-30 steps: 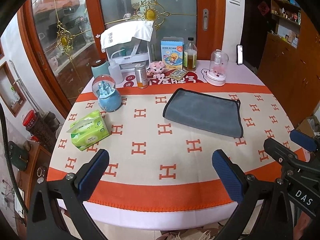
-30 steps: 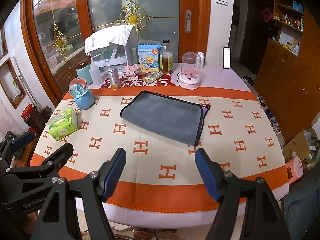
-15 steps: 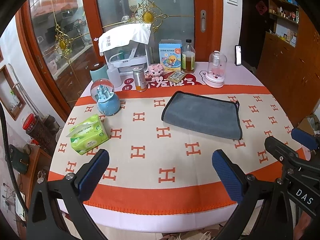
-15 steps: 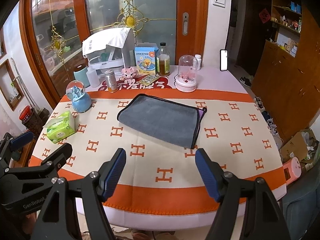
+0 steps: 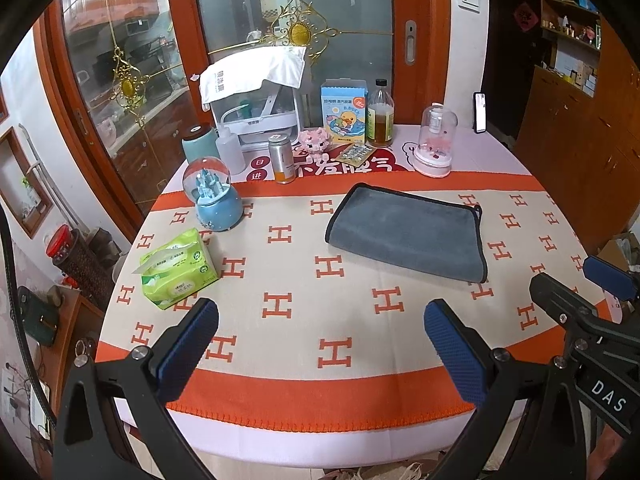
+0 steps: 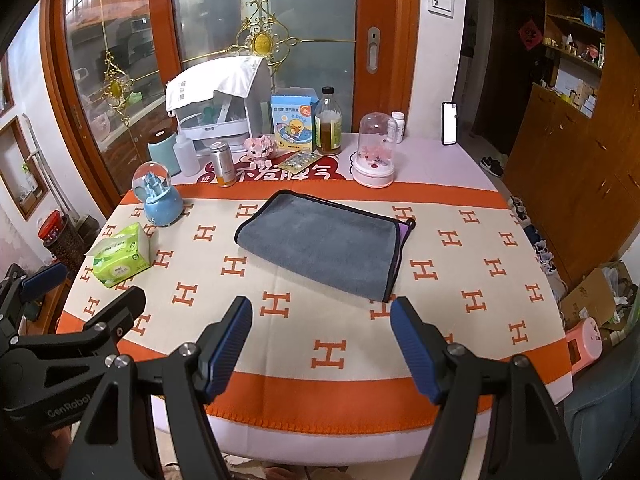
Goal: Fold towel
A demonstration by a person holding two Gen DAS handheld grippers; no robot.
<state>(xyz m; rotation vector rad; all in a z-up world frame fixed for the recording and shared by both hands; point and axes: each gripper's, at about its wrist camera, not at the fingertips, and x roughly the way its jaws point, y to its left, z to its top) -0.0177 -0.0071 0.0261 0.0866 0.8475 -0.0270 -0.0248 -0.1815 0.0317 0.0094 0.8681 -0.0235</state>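
Note:
A grey towel [image 5: 408, 232] with a dark edge lies folded flat on the round table, right of centre; it also shows in the right wrist view [image 6: 324, 244], with a purple layer peeping out at its right edge. My left gripper [image 5: 320, 336] is open and empty, held above the table's near edge. My right gripper [image 6: 322, 334] is open and empty, also near the front edge, well short of the towel. Each gripper shows at the side of the other's view.
The table wears a cream and orange H-pattern cloth [image 5: 304, 304]. A green tissue pack [image 5: 176, 268] and a blue snow globe [image 5: 216, 196] stand at the left. Bottles, a box, a can and a glass dome [image 5: 436, 140] line the back edge. A cardboard box [image 6: 596, 296] is on the floor at right.
Both grippers have pulled back and risen a little, so the table looks slightly farther away. The towel has not moved. Both grippers stay open.

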